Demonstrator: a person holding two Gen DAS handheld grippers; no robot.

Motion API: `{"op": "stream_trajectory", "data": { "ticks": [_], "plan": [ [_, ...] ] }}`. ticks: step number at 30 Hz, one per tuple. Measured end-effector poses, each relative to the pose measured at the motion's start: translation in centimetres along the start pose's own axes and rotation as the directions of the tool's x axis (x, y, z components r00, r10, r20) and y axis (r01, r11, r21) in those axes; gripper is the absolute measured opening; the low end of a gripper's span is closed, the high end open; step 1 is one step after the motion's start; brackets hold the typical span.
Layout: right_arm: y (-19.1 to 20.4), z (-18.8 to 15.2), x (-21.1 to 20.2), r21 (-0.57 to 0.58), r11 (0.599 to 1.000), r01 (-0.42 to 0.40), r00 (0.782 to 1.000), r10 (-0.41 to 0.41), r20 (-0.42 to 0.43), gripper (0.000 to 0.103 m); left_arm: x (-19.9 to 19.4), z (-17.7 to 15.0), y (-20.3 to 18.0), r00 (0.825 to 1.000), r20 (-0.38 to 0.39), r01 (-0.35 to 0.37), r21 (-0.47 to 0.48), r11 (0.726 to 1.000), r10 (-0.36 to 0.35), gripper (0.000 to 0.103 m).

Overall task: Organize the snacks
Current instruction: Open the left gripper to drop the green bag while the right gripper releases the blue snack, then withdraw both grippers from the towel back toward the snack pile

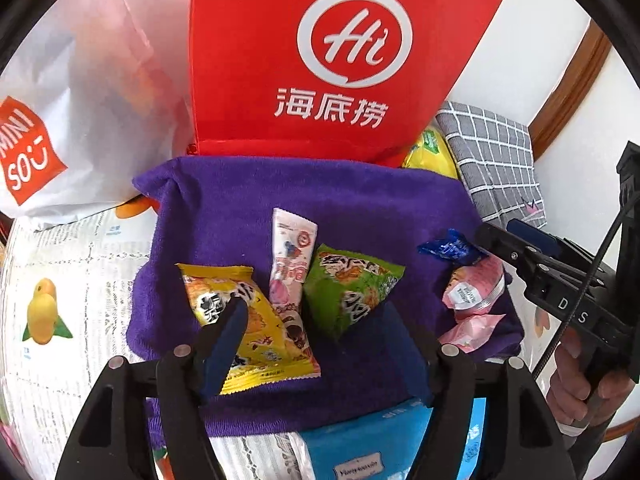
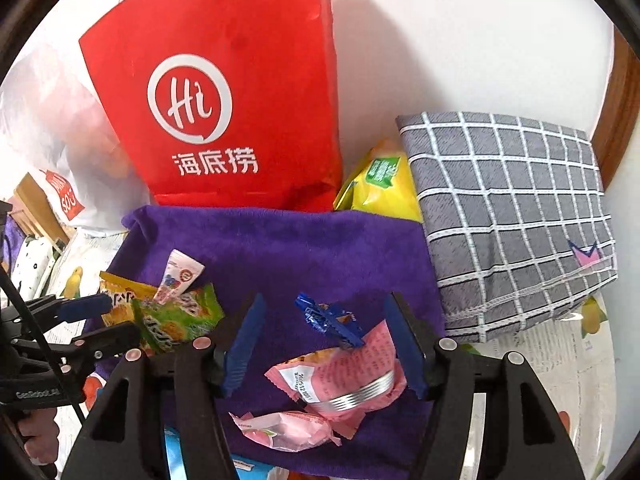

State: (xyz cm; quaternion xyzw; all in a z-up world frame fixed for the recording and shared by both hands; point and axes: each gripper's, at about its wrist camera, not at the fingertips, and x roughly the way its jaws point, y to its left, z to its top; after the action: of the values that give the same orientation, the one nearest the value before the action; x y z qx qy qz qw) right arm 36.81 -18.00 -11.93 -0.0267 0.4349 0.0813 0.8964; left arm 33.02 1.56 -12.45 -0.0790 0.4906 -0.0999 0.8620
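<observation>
This looks like a home, a lived-in room and no shop or lab. A desk (image 1: 60,280) is spread with a fruit-printed cover, and a purple towel (image 1: 280,200) lies over it. Behind stand a red restaurant carrier bag (image 1: 320,60) and a white store bag (image 1: 80,100), leaning at a plain white wall (image 2: 480,40). A grey checked cloth bundle (image 2: 512,220) sits to the right, by a brown wooden frame (image 2: 620,120). Small snack packets (image 1: 348,292) lie loose on the towel, as after shopping
</observation>
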Motion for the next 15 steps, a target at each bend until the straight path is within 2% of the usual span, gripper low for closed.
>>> {"op": "stream_trajectory", "data": {
  "ticks": [8, 15],
  "plan": [
    [0.2, -0.1, -3.4, 0.024, 1.0, 0.019, 0.999, -0.02, 0.047, 0.062, -3.2, -0.9, 0.1, 1.0, 0.028, 0.001, -0.008, 1.0, -0.001, 0.069],
    [0.9, -2.6, -7.5, 0.011, 0.996, 0.085, 0.993, -0.085, 0.087, 0.062, -6.6, -3.1, 0.0, 0.999, 0.05, 0.0, 0.006, 1.0, 0.0, 0.069]
  ]
}}
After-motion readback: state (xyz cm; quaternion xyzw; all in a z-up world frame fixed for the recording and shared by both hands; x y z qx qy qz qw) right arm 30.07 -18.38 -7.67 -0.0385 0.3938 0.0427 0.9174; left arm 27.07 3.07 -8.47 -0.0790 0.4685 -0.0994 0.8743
